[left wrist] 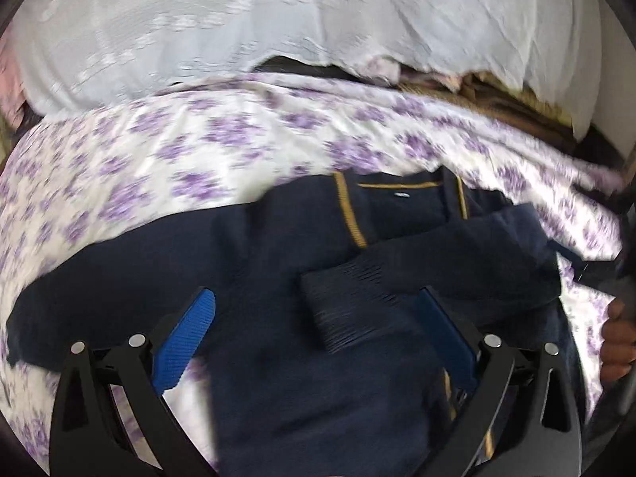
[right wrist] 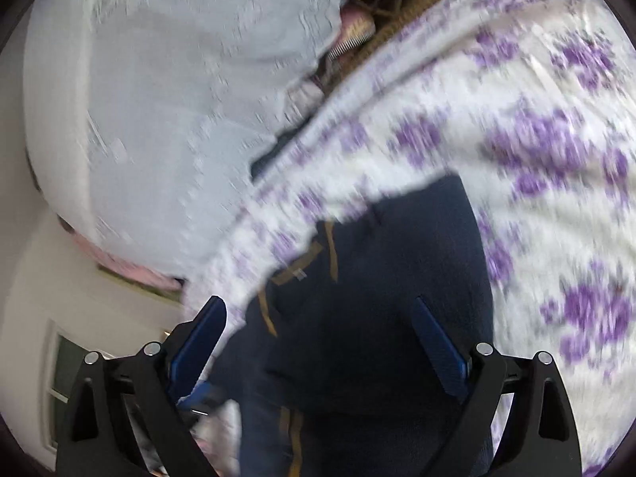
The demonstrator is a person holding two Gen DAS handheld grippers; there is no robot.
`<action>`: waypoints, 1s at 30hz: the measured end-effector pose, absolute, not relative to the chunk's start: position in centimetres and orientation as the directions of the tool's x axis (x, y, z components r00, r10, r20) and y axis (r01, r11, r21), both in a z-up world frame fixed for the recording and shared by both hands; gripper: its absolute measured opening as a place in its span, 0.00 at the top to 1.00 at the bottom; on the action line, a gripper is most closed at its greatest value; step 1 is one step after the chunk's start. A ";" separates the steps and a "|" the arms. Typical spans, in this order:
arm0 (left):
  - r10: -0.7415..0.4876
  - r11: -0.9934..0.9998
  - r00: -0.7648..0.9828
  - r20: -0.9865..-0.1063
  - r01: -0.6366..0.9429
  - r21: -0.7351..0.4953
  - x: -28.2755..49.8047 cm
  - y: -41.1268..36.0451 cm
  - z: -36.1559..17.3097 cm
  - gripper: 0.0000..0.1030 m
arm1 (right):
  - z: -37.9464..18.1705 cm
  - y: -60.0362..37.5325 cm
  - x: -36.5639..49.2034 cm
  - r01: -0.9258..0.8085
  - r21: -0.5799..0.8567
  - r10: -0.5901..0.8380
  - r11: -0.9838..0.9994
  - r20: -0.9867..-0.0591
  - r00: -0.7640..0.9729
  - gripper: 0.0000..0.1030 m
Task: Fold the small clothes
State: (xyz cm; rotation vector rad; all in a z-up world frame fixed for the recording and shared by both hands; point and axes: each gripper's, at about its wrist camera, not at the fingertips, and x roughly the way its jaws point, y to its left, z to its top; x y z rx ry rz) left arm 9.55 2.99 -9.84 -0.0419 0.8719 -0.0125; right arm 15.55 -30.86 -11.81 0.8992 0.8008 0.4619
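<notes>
A small navy sweater (left wrist: 278, 262) with mustard trim at the collar lies on a white bedsheet with purple flowers (left wrist: 167, 159). One sleeve is folded across its chest, and the ribbed cuff (left wrist: 349, 314) lies in the middle. My left gripper (left wrist: 318, 314) hovers over the cuff with its blue pads (left wrist: 187, 342) wide apart and nothing pinched. In the blurred, tilted right wrist view the same sweater (right wrist: 377, 278) lies below my right gripper (right wrist: 318, 318). That gripper is open too, and its pads (right wrist: 437, 349) press on nothing.
A pale blue-white cloth heap (left wrist: 198, 28) lies along the back of the bed, with brown fabric (left wrist: 501, 99) beside it. A hand (left wrist: 616, 342) shows at the right edge. In the right wrist view a wall and a window frame (right wrist: 63, 377) lie past the bed's edge.
</notes>
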 end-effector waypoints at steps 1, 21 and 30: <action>-0.032 0.999 0.627 -0.778 -0.003 -0.044 10.5 2.2 -10.5 0.04 | -11.6 -31.2 16.0 -0.040 0.838 0.661 0.545 -0.399 0.635 0.06; 0.001 0.987 0.543 -0.839 -0.136 -0.086 9.7 6.2 -13.9 0.04 | -14.0 -29.6 11.2 -0.174 0.688 0.630 0.705 -0.494 0.599 0.04; -0.053 0.886 0.612 -0.789 -0.335 -0.320 1.5 18.3 -12.0 0.04 | -13.4 -34.8 7.5 -0.066 0.692 0.494 0.719 -0.443 0.748 0.03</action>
